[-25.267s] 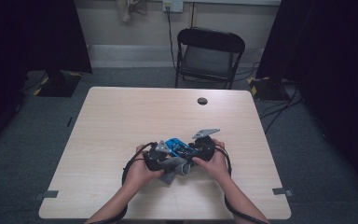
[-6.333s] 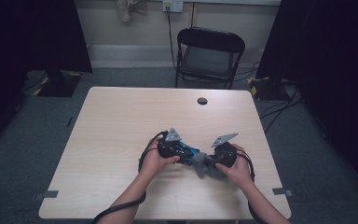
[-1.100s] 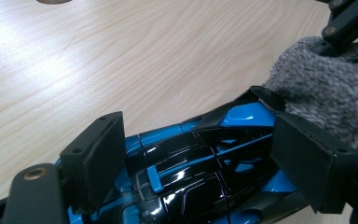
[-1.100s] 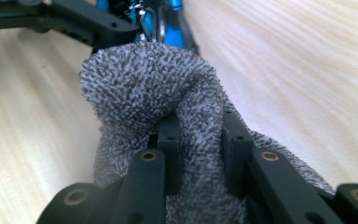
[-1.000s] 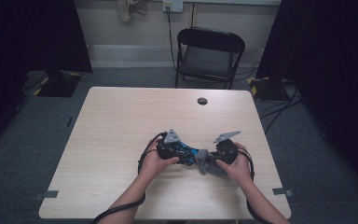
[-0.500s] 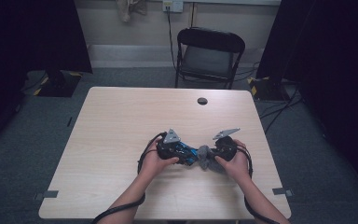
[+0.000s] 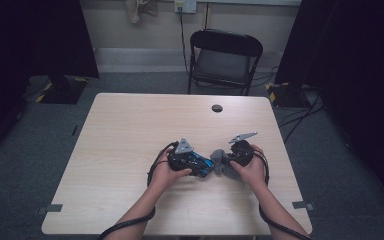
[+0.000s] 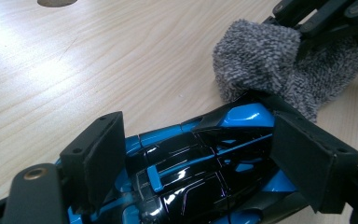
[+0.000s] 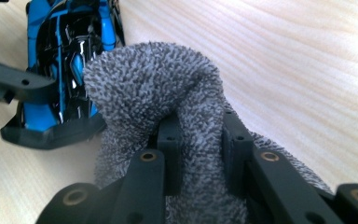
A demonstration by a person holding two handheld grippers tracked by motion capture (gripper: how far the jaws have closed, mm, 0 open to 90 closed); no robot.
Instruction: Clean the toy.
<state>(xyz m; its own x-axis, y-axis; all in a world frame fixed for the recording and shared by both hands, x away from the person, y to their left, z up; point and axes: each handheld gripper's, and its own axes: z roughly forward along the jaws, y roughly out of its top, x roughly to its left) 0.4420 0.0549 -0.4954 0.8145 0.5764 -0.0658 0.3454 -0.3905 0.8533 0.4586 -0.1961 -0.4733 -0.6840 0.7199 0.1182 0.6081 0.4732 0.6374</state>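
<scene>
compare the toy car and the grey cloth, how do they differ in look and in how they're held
The toy car is hard, glossy blue and black; the grey cloth is soft, fuzzy and matte. The car keeps a rigid shape across the wide-set fingers of the left gripper, while the cloth is bunched up and pinched by the nearly closed right gripper. Both are gripped low over the table, the cloth touching the car's end.

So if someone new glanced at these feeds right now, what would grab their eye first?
Probably the glossy blue and black toy car, clamped by its sides in the left gripper near the table's front middle. Next, the grey fluffy cloth, pinched in the right gripper and pressed against one end of the car. Beyond the table stands an empty black folding chair.
</scene>
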